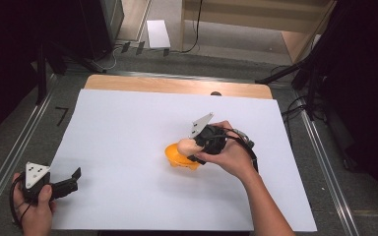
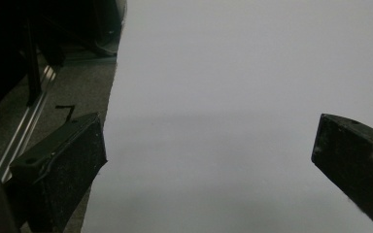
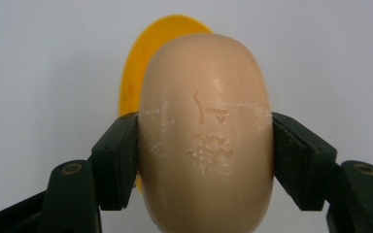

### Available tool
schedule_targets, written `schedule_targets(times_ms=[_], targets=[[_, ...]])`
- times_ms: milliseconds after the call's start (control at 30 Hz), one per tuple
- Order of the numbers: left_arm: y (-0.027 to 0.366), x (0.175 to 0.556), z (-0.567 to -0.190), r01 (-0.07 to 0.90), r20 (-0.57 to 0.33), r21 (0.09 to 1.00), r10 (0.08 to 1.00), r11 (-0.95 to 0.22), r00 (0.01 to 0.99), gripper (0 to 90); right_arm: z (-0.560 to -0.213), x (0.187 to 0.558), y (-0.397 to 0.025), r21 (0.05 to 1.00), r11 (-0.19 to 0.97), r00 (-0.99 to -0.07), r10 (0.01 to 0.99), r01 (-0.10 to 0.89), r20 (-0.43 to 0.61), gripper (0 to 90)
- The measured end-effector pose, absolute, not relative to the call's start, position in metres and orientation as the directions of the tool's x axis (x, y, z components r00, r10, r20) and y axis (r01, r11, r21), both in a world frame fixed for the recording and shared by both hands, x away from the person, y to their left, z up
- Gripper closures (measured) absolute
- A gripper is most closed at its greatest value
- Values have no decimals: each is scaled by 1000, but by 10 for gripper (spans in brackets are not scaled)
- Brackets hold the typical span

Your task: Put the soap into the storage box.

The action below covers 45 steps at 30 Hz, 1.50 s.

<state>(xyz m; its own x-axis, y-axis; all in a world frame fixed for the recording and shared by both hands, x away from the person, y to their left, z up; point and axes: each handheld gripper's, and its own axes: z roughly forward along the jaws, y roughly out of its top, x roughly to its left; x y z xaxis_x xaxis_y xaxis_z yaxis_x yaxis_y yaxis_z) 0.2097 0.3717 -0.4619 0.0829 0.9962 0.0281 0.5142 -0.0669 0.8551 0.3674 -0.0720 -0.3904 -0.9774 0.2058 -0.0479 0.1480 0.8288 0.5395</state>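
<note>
A beige oval bar of soap point(image 3: 206, 136) with stamped marks fills the right gripper view, and my right gripper point(image 3: 205, 160) is shut on its two sides. Behind and below the soap lies a yellow-orange dish point(image 3: 141, 58). From above, the soap point(image 1: 185, 145) hangs just over the dish point(image 1: 177, 158) near the middle of the white sheet, with my right gripper point(image 1: 197, 147) held by a hand. My left gripper point(image 1: 76, 174) rests at the sheet's near left corner, open, with nothing between its jaws point(image 2: 209, 155).
A white sheet point(image 1: 128, 128) covers most of a wooden table point(image 1: 177, 84). Metal rails point(image 1: 10, 157) run along both sides on the grey floor. Dark stands and cables point(image 1: 300, 73) crowd the far right, and a black cabinet point(image 1: 88, 29) stands far left.
</note>
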Motion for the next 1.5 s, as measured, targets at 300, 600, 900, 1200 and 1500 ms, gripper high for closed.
schedule_targets(times_ms=[300,600,900,1200,1500], targets=[[372,210,-462,515,29,854,996,-69,86,0,-395,371,-56,511,849,-985,172,135,-25,331],[372,210,-462,516,26,854,996,-67,87,0,-399,372,-53,483,862,-986,168,151,7,330],[372,210,-462,515,26,854,996,-66,84,0,-402,375,-51,480,859,-982,189,178,26,327],[372,210,-462,515,25,855,996,-64,83,0,-399,375,-54,501,841,-977,207,204,50,301],[372,210,-462,516,25,854,996,-65,84,0,-397,375,-71,537,808,-966,253,240,52,287]])
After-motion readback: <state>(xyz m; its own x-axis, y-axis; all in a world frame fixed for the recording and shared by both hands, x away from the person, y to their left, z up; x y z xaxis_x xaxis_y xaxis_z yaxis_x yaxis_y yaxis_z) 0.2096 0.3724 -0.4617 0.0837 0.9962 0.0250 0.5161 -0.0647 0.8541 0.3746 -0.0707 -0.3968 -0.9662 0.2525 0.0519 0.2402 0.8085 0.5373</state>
